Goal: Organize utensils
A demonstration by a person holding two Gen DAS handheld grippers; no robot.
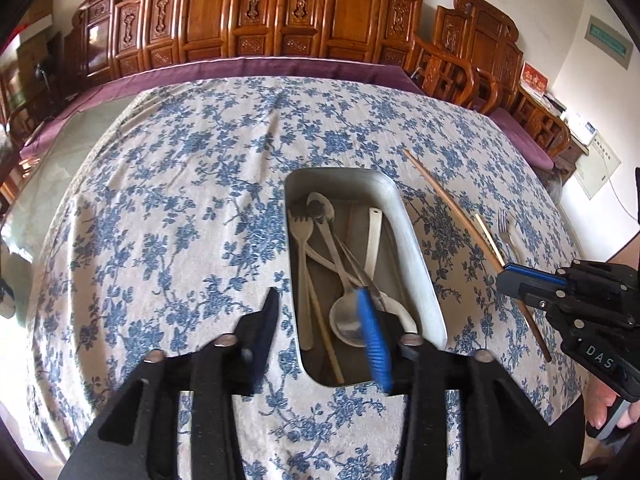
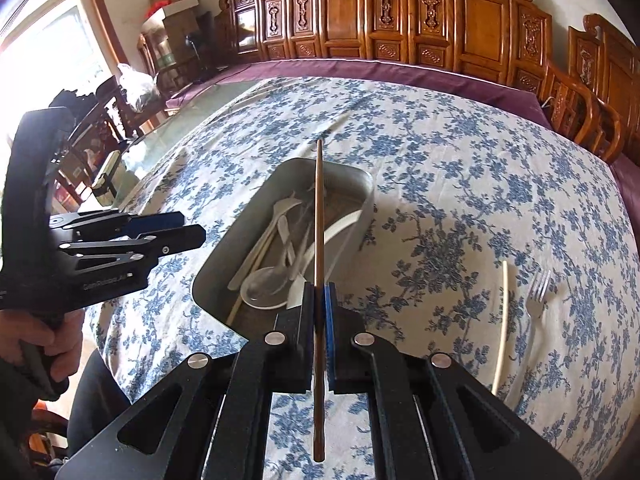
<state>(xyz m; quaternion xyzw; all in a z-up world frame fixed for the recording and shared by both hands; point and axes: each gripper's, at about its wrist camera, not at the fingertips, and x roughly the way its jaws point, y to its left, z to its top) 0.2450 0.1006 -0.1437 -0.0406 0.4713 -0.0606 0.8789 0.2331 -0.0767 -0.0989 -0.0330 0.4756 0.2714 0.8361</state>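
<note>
The metal tray (image 1: 416,264) is crowded with spoons (image 1: 352,320) and a pale fork (image 1: 302,236), so little room is left inside. Bare tablecloth (image 1: 160,208) is left open to its left. To its right, passage is narrowed by a pale chopstick (image 2: 502,320) and a metal fork (image 2: 536,300).

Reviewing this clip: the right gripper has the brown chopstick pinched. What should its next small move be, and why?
Probably carry the brown chopstick leftward over the metal tray and lower it in. The right gripper is shut on it, off the cloth and beside the tray, where spoons already lie. The left gripper hangs open at the tray's near end, so aim for the far part. The pale chopstick and fork wait.
</note>
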